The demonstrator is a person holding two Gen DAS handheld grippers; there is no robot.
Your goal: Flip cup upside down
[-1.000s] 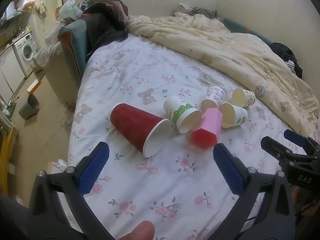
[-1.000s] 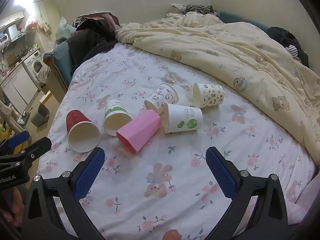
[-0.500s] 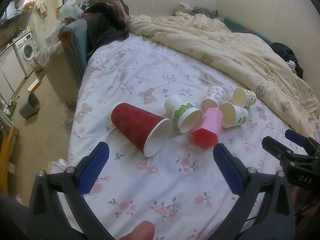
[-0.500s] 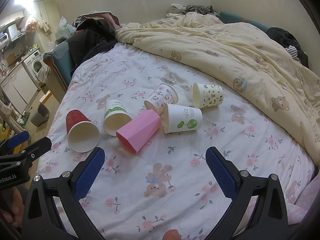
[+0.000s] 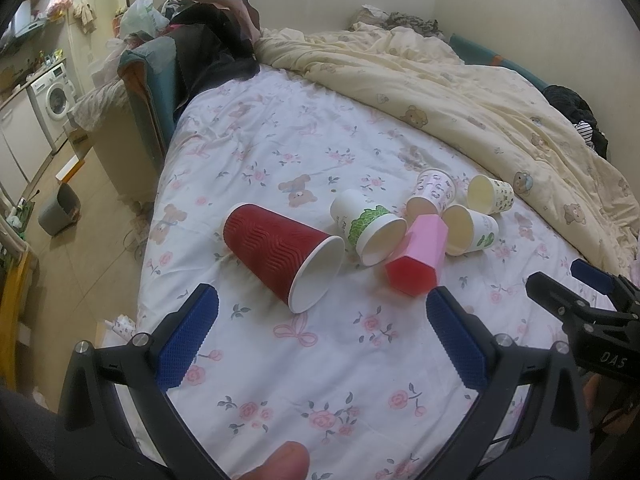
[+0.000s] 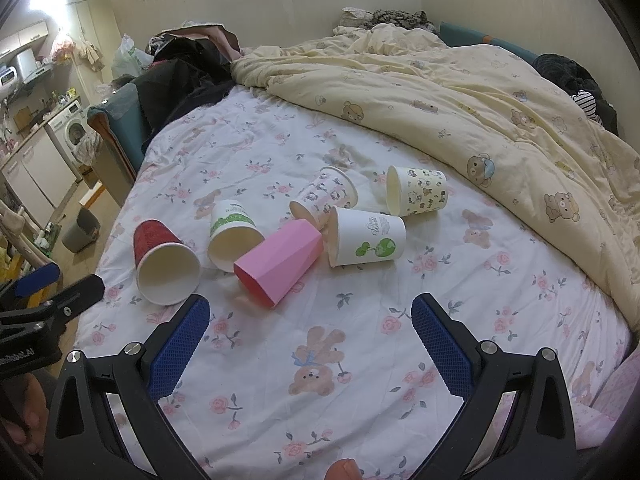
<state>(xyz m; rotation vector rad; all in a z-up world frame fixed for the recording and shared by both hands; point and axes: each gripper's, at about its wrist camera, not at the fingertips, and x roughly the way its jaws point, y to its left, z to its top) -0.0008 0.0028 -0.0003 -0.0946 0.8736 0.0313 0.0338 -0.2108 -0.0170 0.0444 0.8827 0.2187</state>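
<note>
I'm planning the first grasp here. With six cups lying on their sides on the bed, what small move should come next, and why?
Probably ease the left tongs forward toward the red cup. Both tongs are open and empty, and no cup is flipped yet. The red cup lies on its side closest to the left tongs, its open mouth facing them, slightly apart from the white cup with green print, so it looks the easiest to straddle.

Your left camera looked down over the bed (image 5: pixel 360 360) from its near left side, facing the far wall, with the red cup (image 5: pixel 280 252) closest. Your right camera sat further right, facing the same way. Both shared the cluster of cups (image 6: pixel 288 236) and the quilt (image 6: pixel 480 112), and each caught the other hand-held gripper at its edge.
</note>
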